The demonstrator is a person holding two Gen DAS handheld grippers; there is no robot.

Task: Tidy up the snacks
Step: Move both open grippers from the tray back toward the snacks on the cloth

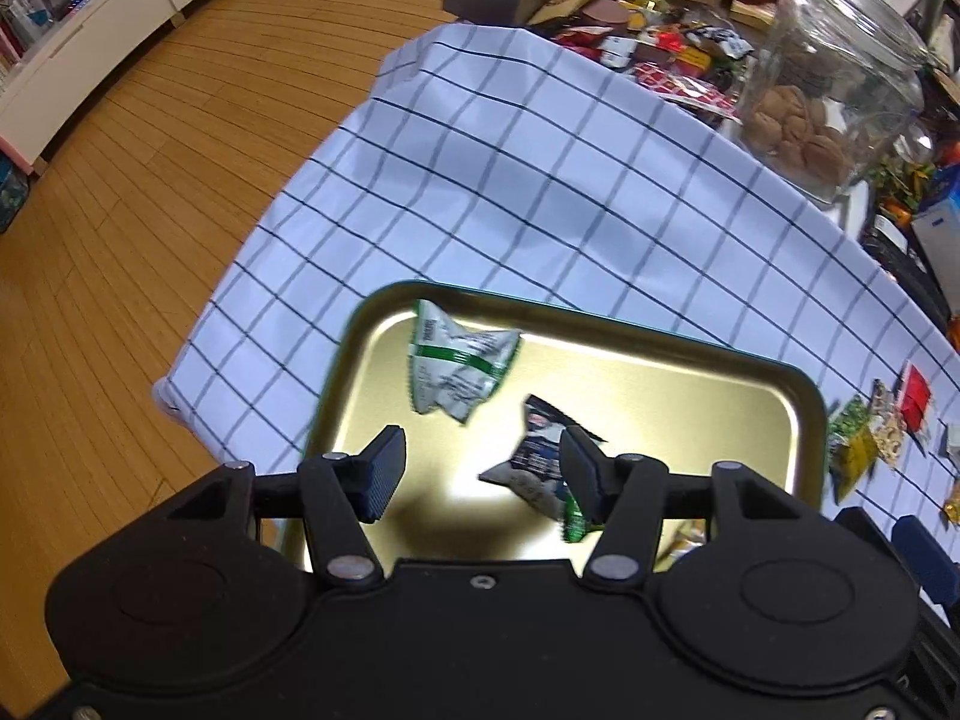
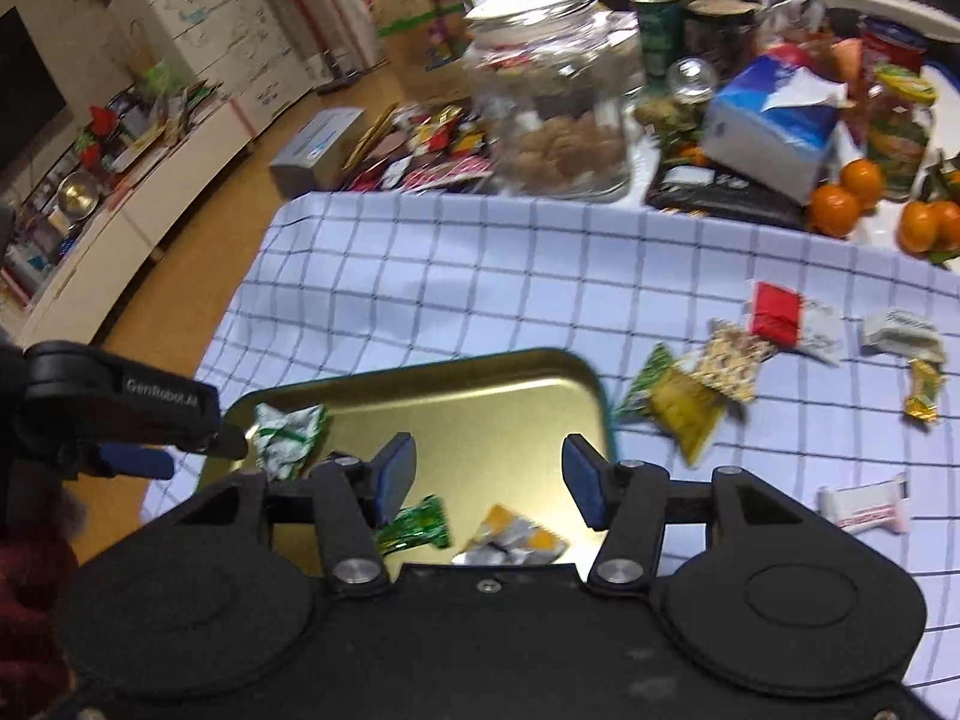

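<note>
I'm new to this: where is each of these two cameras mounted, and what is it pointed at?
Left wrist view: sits on the left claw, looking steeply down at the gold tray on the checked tablecloth; its own open fingers show.
Right wrist view: sits on the right claw, looking down over the tray towards loose snacks; its open fingers, the left claw and a sleeve show.
Shared: tray, tablecloth, glass jar.
</note>
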